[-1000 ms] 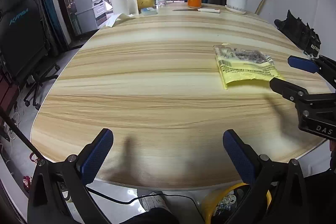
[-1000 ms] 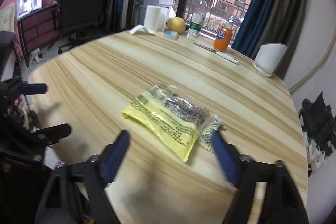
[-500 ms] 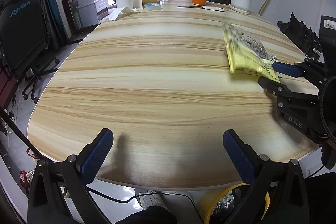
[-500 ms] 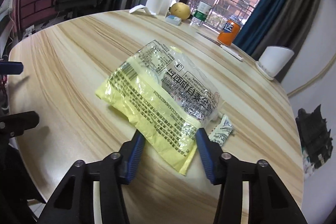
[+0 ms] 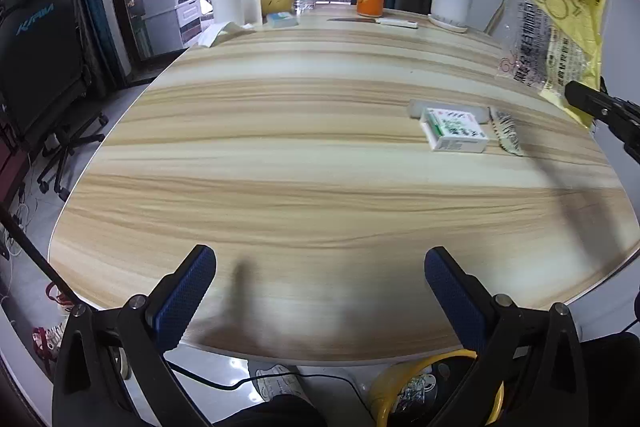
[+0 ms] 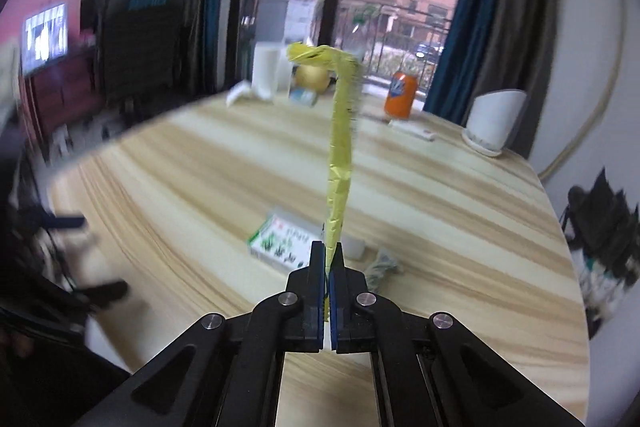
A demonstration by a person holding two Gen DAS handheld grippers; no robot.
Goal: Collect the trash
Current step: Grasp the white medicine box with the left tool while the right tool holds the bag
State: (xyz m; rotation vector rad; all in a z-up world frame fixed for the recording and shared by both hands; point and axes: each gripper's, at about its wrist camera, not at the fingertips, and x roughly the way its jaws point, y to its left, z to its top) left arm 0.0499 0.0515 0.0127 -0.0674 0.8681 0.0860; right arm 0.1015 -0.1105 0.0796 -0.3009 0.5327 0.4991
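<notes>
Wrapper first: the crinkled yellow-and-clear plastic wrapper (image 6: 340, 163) hangs in the air above the pale wood-grain oval table (image 5: 304, 155), pinched at its lower edge by the right gripper (image 6: 329, 267), whose jaws have just closed on it. On the table below it lie a small green-and-white carton (image 5: 454, 129) and a twisted scrap (image 5: 506, 129). The left gripper (image 5: 320, 291) hovers spread wide and empty at the table's near edge. Pickup looks done; next, I'd guess, comes carrying it to the yellow-rimmed bin (image 5: 400, 391) under that edge.
</notes>
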